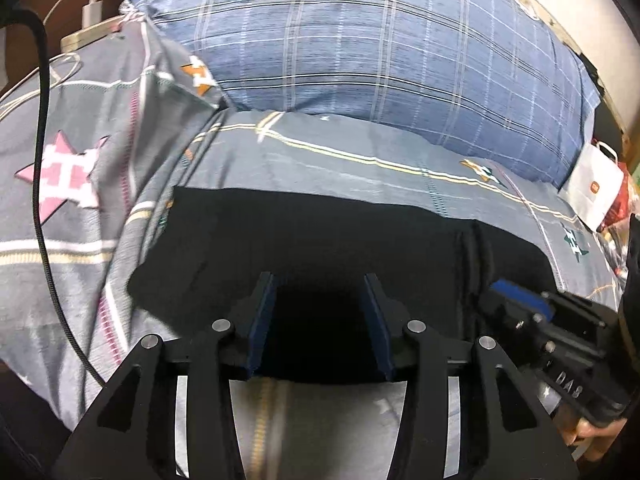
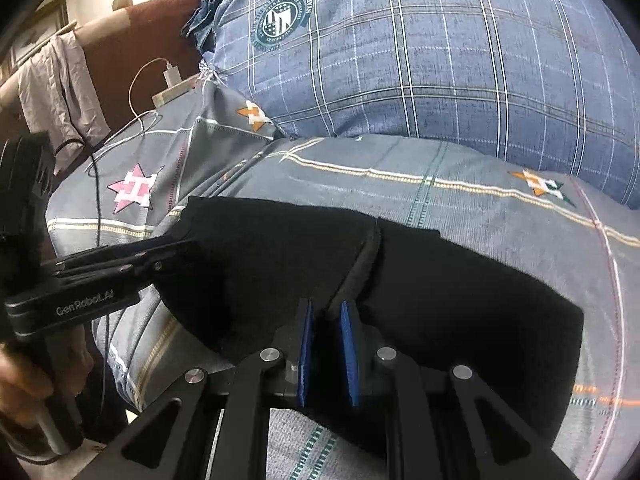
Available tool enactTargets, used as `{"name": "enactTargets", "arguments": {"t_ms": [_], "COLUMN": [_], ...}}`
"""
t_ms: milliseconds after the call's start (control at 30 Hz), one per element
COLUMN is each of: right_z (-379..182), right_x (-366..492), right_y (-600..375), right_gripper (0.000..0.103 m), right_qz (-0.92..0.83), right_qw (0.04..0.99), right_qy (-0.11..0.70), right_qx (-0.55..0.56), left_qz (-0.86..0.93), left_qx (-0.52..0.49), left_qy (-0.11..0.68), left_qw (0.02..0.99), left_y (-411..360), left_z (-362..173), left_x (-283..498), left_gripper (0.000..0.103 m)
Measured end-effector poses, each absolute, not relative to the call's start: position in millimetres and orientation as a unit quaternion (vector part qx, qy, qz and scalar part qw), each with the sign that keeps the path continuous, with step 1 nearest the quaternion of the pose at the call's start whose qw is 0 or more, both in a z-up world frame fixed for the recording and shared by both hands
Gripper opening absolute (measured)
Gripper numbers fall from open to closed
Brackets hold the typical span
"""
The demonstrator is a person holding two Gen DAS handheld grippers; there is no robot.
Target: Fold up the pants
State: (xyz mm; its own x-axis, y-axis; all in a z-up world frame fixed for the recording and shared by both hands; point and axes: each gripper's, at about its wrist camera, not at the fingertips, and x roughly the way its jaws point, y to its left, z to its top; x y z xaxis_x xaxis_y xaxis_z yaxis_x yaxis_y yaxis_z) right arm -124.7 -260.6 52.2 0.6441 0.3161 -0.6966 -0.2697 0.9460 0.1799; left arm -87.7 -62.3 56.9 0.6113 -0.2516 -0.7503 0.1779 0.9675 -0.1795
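On the patterned bed (image 2: 460, 200), black pants (image 2: 280, 264) lay folded flat, soft and limp, my left gripper (image 1: 320, 320) spread wide over them, my right gripper (image 2: 327, 354) nearly closed at their near edge, where I would grip.

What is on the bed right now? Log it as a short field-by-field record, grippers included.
surface: bed sheet, grey with star prints
garment: black pants, lying flat on the sheet, a raised fold ridge across them
left gripper: jaws wide apart over the near edge of the pants, fabric between them
right gripper: jaws narrowly apart at the ridge, grip not certain
behind: blue plaid pillow
far side: white charger with its cable
extra: white paper bag at the bed's edge
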Motion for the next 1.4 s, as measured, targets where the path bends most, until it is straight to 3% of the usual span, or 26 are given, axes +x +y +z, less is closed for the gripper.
{"name": "enactTargets", "arguments": {"t_ms": [300, 433, 800, 1067, 1400], "right_z": [40, 51, 66, 36, 62], "right_x": [-117, -121, -101, -71, -53], "right_y": [-253, -258, -239, -240, -196], "right_gripper": [0.017, 0.020, 0.031, 0.032, 0.033], "right_qz": [0.160, 0.158, 0.181, 0.161, 0.218], "right_qw": [0.900, 0.905, 0.910, 0.897, 0.897], "right_qy": [0.404, 0.392, 0.373, 0.407, 0.385], "right_qx": [0.032, 0.041, 0.021, 0.059, 0.010], "left_qz": [-0.091, -0.097, -0.072, -0.047, -0.068], "left_qx": [-0.052, -0.061, -0.144, -0.165, -0.169], "left_qy": [0.429, 0.424, 0.450, 0.438, 0.443], "left_qw": [0.897, 0.899, 0.878, 0.882, 0.878], "left_y": [-36, -36, 8, 28, 17], "left_z": [52, 53, 39, 32, 25], "left_x": [-96, -97, -106, -106, -94], "left_gripper": [0.044, 0.057, 0.057, 0.062, 0.062]}}
